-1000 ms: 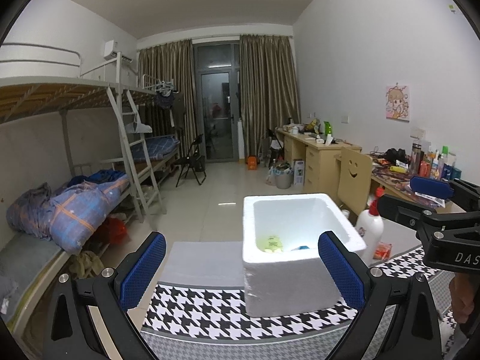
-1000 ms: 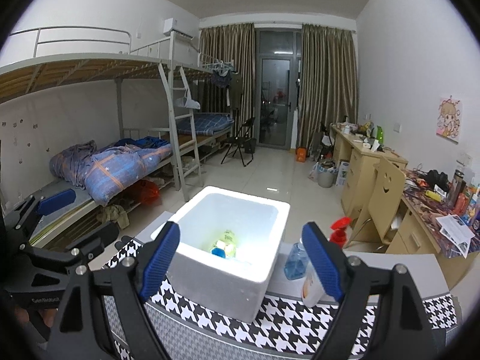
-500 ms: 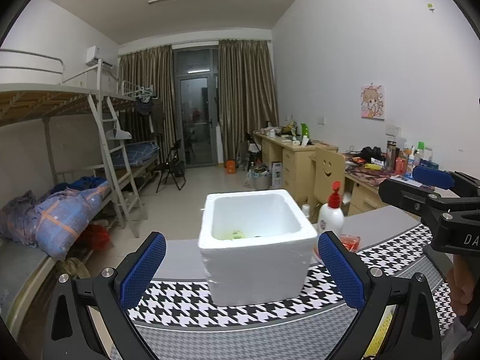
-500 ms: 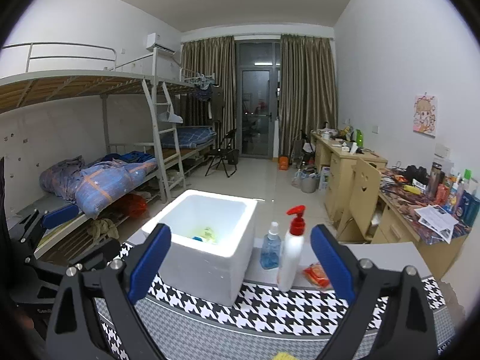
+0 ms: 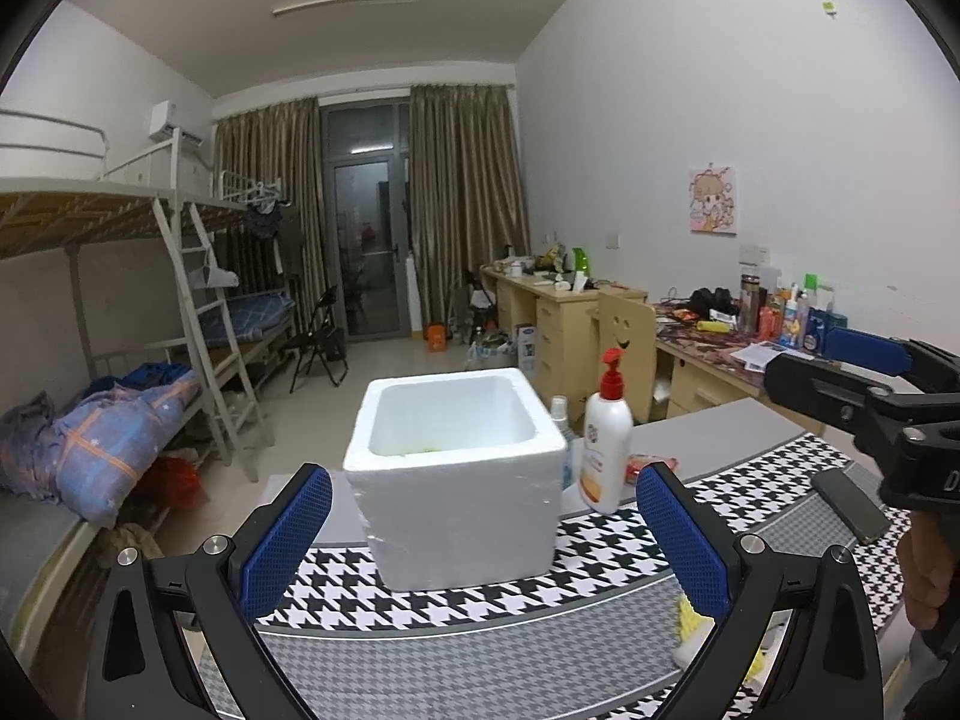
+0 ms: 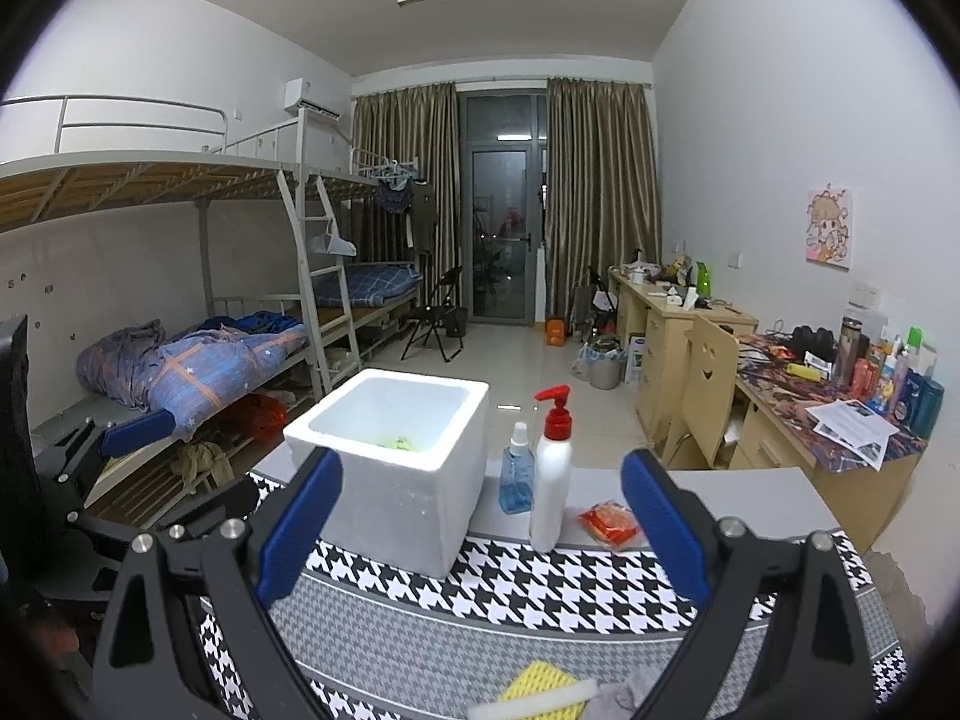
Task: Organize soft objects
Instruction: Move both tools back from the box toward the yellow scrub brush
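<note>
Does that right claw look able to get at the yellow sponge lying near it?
Probably yes: the right claw is open and empty, and the yellow sponge lies uncovered on the houndstooth cloth just below it.

Box [image 6: 396,480]: sitting on the desk [image 6: 600,630].
Pump bottle [image 6: 552,474]: standing just right of the box.
Sponge [image 6: 540,684]: lying before both.

Matt white foam box [image 5: 459,468] – glossy plastic pump bottle [image 5: 607,450] – woven houndstooth cloth [image 5: 480,600].
</note>
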`<state>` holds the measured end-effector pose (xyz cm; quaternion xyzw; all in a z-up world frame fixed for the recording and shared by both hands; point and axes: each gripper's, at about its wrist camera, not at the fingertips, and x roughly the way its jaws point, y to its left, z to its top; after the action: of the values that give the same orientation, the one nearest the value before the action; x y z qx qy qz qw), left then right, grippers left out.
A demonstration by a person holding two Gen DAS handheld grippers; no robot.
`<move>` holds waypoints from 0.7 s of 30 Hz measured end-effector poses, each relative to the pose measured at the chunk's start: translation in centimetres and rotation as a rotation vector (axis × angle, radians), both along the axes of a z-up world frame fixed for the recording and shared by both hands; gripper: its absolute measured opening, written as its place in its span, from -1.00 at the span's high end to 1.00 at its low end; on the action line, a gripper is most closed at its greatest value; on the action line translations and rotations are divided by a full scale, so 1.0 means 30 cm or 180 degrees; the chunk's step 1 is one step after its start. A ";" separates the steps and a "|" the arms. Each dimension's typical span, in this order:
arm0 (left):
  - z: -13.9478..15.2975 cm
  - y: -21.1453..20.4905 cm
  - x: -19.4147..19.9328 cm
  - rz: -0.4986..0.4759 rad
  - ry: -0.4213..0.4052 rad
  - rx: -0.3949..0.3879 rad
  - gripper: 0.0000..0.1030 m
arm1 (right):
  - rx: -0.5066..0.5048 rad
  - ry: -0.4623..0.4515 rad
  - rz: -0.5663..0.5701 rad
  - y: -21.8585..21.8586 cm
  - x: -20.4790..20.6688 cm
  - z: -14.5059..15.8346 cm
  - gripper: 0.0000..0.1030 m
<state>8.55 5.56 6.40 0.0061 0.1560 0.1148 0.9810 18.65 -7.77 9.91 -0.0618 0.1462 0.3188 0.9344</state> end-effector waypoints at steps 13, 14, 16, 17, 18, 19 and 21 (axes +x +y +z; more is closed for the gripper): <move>0.006 -0.076 -0.059 -0.0205 -0.0073 0.0015 -0.98 | -0.0007 -0.0051 -0.0133 -0.088 -0.083 -0.002 -0.87; 0.006 -0.081 -0.061 -0.0211 -0.0079 0.0024 -0.98 | -0.0009 -0.0059 -0.0142 -0.096 -0.091 -0.005 -0.87; 0.004 -0.090 -0.065 -0.0236 -0.0080 0.0014 -0.98 | -0.0011 -0.0055 -0.0161 -0.113 -0.105 -0.012 -0.87; 0.003 -0.093 -0.064 -0.0253 -0.0076 0.0004 -0.98 | -0.0010 -0.0047 -0.0174 -0.120 -0.108 -0.015 -0.87; 0.001 -0.097 -0.067 -0.0271 -0.0074 -0.0006 -0.98 | -0.0009 -0.0036 -0.0186 -0.129 -0.113 -0.019 -0.87; -0.001 -0.102 -0.070 -0.0282 -0.0072 -0.0007 -0.98 | -0.0006 -0.0030 -0.0196 -0.136 -0.114 -0.020 -0.87; -0.008 -0.116 -0.072 -0.0304 -0.0068 0.0002 -0.98 | 0.0003 -0.0020 -0.0226 -0.150 -0.118 -0.024 -0.87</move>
<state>6.39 2.09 6.17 0.0126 0.1450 0.0680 0.9870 15.11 -12.27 9.19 -0.0571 0.1453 0.2853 0.9456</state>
